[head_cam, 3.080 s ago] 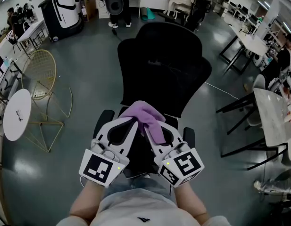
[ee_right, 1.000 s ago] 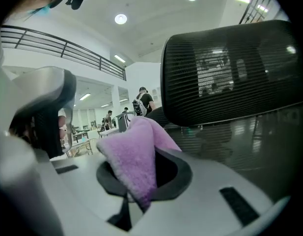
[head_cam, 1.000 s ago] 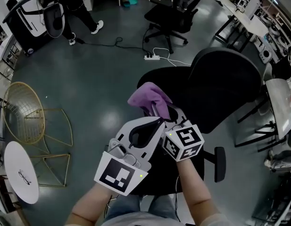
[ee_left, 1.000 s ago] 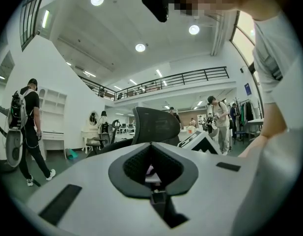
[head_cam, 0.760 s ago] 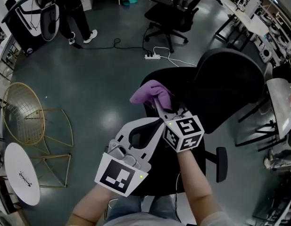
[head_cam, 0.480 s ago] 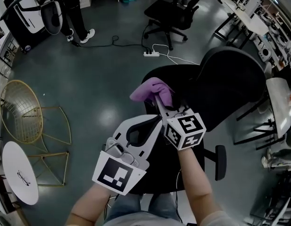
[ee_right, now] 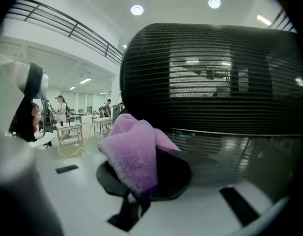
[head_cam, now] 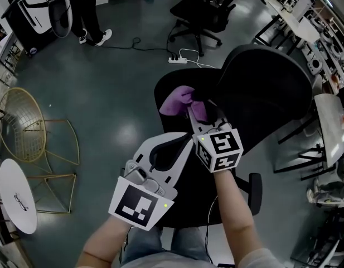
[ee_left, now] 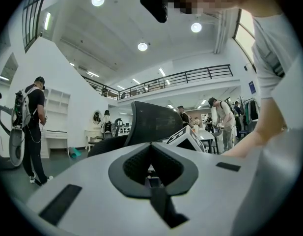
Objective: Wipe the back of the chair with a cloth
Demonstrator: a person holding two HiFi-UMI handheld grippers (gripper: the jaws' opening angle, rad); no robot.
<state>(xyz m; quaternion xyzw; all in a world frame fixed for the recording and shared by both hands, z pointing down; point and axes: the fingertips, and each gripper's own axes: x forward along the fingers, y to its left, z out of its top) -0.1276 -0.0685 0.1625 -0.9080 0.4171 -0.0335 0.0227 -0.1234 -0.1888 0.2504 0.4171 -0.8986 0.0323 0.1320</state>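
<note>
A black mesh office chair (head_cam: 266, 88) stands in front of me, its backrest (ee_right: 215, 77) filling the right gripper view. My right gripper (head_cam: 197, 109) is shut on a purple cloth (head_cam: 182, 100), which bunches out of the jaws (ee_right: 134, 154) close beside the backrest's near edge. Whether the cloth touches the mesh I cannot tell. My left gripper (head_cam: 170, 144) hangs lower and to the left, shut with nothing between its jaws (ee_left: 150, 173). It looks past the right gripper's marker cube (ee_left: 188, 137) at the chair (ee_left: 153, 124).
A gold wire chair (head_cam: 27, 133) and a small round white table (head_cam: 15, 197) stand at the left. A second black chair (head_cam: 202, 10) and a power strip with cable (head_cam: 180, 59) lie beyond. Desks (head_cam: 333, 133) line the right. A person (head_cam: 88, 7) stands at the far left.
The right gripper has carried the cloth up and right, closer to the backrest, and the chair sits nearer the cloth in the head view. The left gripper has barely moved.
</note>
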